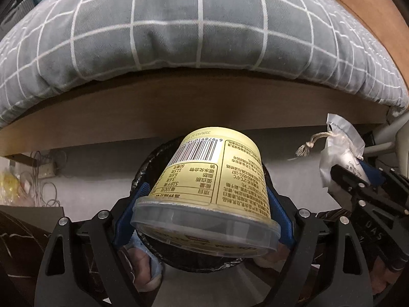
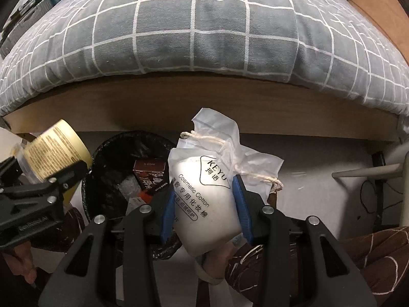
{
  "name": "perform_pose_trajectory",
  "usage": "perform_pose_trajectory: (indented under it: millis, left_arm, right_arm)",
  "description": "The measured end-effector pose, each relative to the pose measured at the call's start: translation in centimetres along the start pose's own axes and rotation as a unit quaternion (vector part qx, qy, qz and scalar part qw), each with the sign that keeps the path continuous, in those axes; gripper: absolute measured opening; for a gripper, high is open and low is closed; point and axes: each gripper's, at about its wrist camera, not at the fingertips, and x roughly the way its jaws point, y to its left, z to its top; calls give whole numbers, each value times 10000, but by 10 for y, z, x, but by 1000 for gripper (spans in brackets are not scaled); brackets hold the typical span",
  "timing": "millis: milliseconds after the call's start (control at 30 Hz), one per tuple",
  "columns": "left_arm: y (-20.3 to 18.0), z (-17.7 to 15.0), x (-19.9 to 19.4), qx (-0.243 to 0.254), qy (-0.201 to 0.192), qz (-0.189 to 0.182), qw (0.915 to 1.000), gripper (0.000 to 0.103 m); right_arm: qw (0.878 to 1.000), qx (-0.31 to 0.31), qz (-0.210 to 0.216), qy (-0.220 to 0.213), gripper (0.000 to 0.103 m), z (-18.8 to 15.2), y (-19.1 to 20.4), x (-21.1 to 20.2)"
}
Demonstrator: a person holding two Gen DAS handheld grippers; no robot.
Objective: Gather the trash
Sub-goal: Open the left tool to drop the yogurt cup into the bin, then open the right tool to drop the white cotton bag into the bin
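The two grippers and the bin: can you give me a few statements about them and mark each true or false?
1. The left gripper holds a yellow tub. True.
2. The right gripper is empty. False: it is shut on a white cotton-pad bag.
3. The bin has a black liner and a brown carton inside. True.
4. The tub already lies in the bin. False: it is held above it.
5. A grey checked duvet lies on the bed behind. True.
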Motion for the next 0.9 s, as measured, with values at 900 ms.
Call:
perform_pose_trajectory:
  millis: [900]
  left_arm:
    - [70,-9,-58,-540,-277,317,9977,97]
  right_arm:
    - [9959,-718,523,-149,41,14,87,-15]
